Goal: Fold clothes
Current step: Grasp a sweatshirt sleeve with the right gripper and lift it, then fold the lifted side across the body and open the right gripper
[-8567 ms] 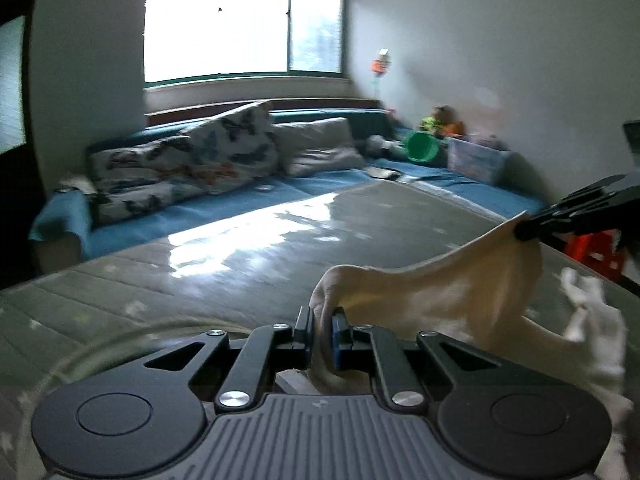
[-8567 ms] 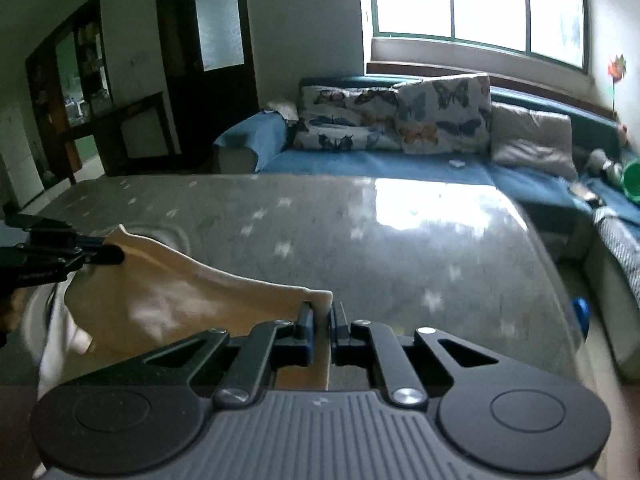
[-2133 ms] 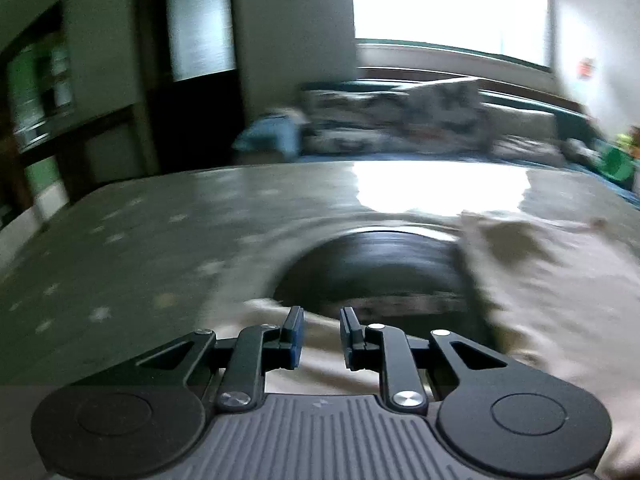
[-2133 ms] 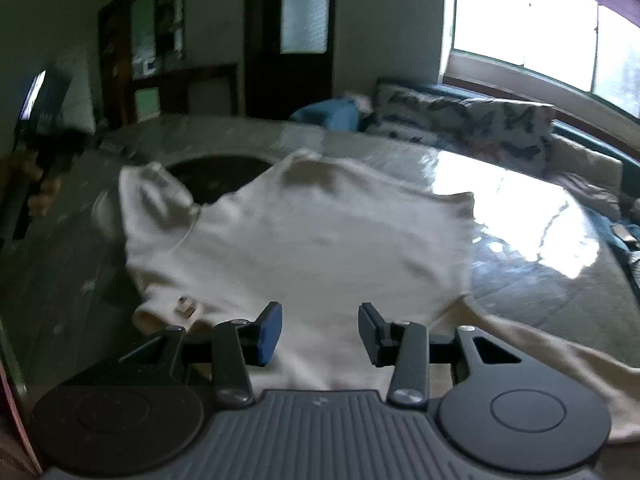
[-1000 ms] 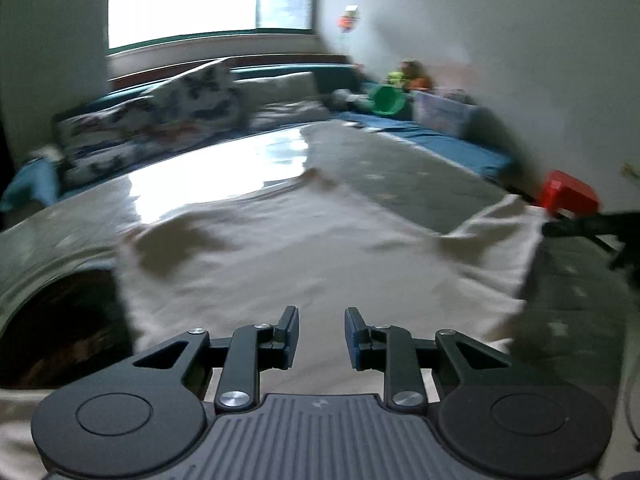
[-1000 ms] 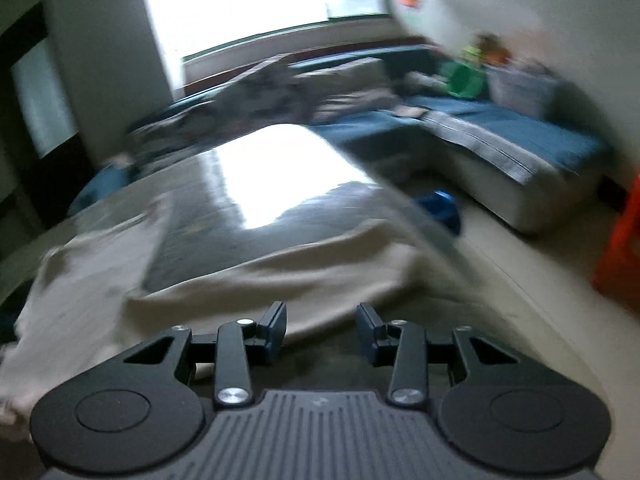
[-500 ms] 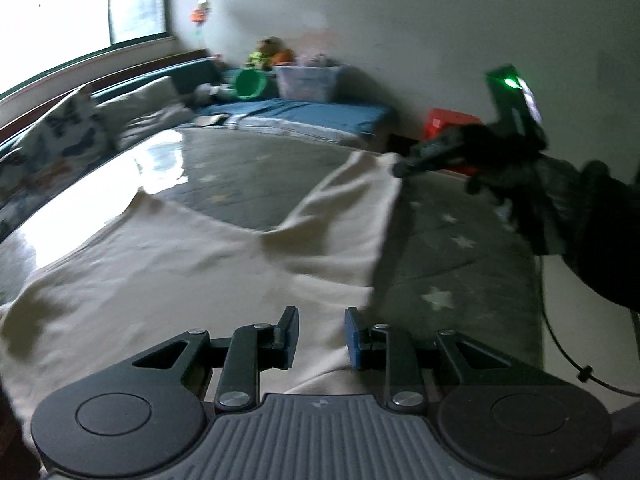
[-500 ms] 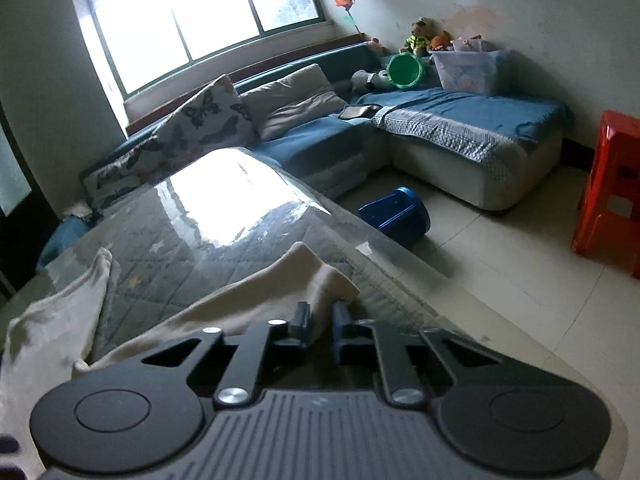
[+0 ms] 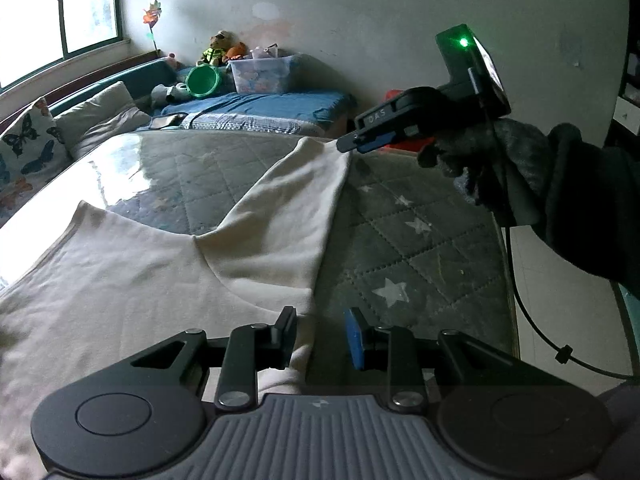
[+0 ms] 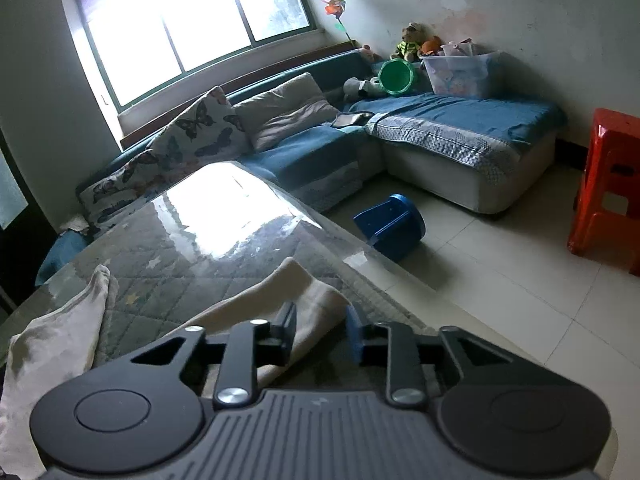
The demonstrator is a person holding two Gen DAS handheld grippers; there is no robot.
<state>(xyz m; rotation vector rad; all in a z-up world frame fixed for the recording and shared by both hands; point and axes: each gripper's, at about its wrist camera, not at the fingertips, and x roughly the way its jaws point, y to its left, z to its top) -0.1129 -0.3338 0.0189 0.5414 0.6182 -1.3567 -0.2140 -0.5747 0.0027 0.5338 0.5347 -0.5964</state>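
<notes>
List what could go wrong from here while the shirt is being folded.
1. The sleeve ends close to the table edge, and the right gripper is open around it, so the sleeve could slide off.
2. The left gripper is open astride the edge of the shirt; closing there may pinch only a thin bit that slips out.
3. The cable hanging below the right gripper could snag on the table.

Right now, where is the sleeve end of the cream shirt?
In the right wrist view the sleeve end lies on the quilted table near its right edge, just ahead of the open right gripper.
</notes>
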